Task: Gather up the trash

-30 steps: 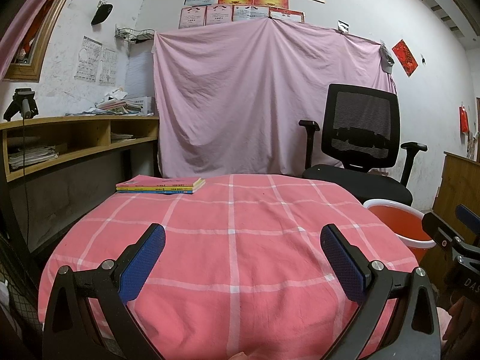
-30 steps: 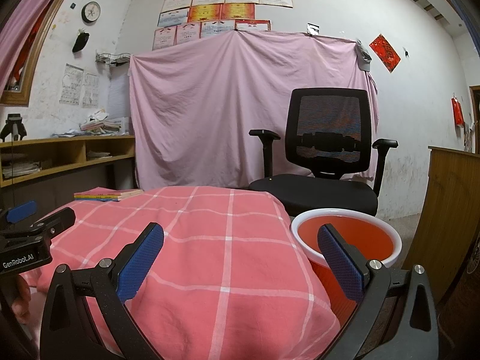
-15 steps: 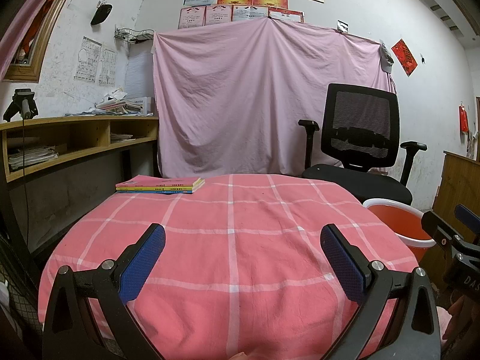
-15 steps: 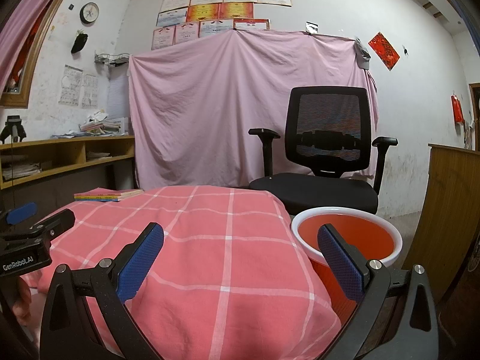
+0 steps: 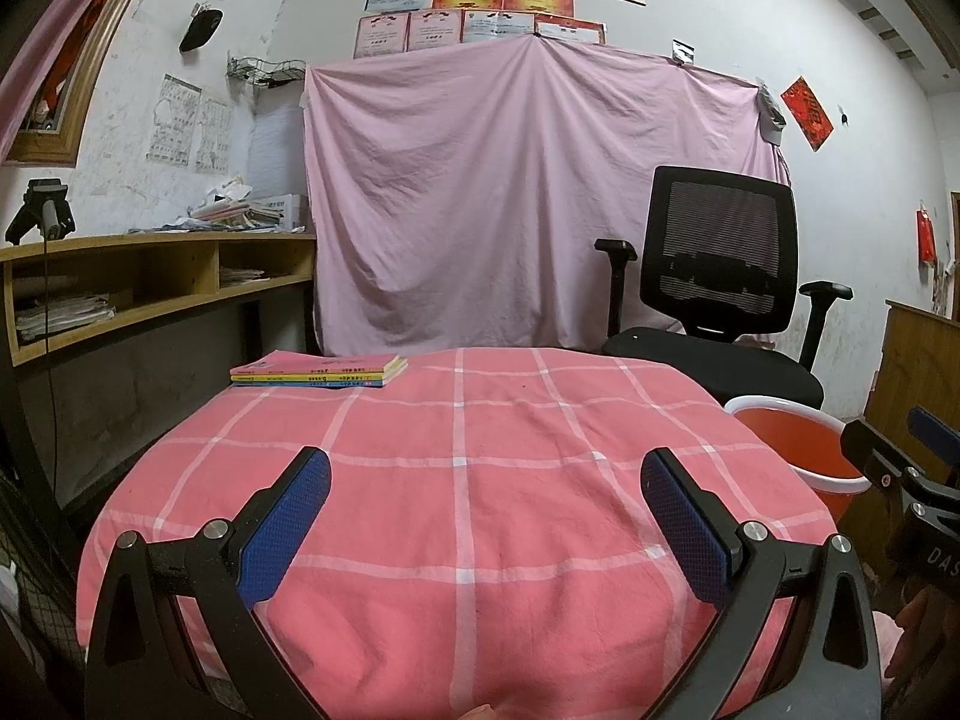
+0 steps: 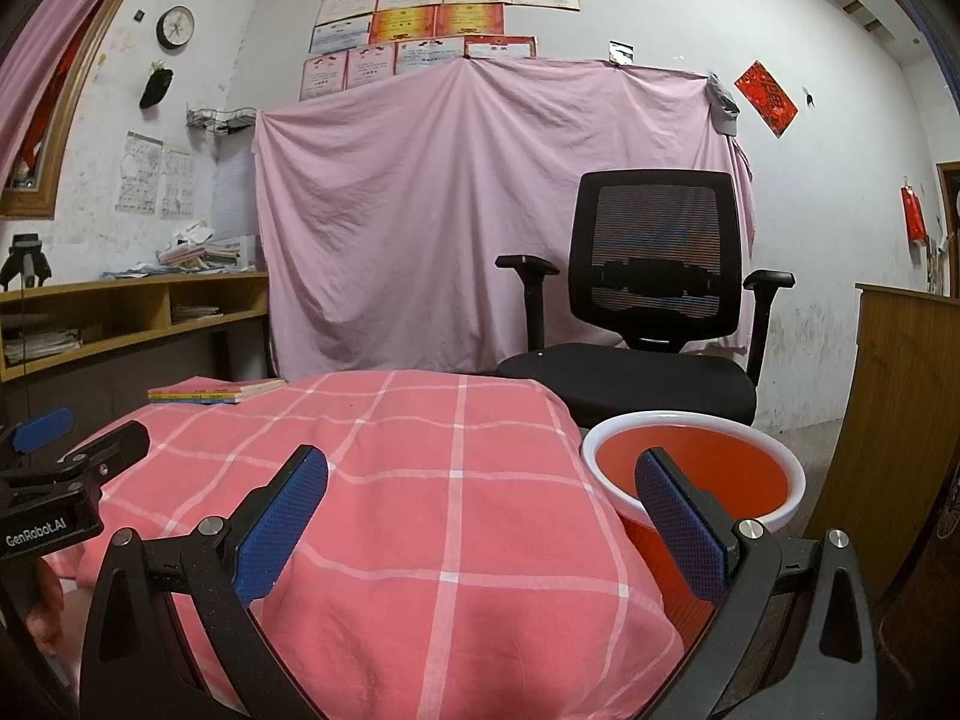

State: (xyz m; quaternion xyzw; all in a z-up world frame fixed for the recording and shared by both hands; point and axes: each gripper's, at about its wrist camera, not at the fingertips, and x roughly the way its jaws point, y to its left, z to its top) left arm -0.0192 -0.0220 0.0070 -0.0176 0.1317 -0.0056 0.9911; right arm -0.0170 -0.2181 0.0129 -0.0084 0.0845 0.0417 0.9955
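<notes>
Bucket (image 6: 690, 468), red with a white rim, stands upright on the floor with its mouth facing up and its axis vertical, at about 4 o'clock from the table, just beside the table's right edge and in front of the office chair (image 6: 642, 312); no piece of trash can be made out on the table top. Left to right: wooden shelf unit (image 5: 150, 282) at 9 o'clock, holding stacked papers; stack of thin books (image 5: 318, 371) lying flat at 11 o'clock on the pink checked tablecloth (image 5: 462, 480), long side running left to right, spine print too small to read; pink sheet (image 5: 510, 210) hung on the wall at 12 o'clock, framed certificates above it, text unreadable. Left gripper (image 5: 486, 498): blue-padded fingers spread wide, nothing between them, poised over the near part of the cloth; its body, seen from the right wrist camera, reads "GenRobot.AI". Right gripper (image 6: 480, 492): fingers likewise spread wide and empty, the left finger over the cloth, the right finger over the bucket's mouth; its body in the left wrist view shows the letters "DAS", the rest cut off.
</notes>
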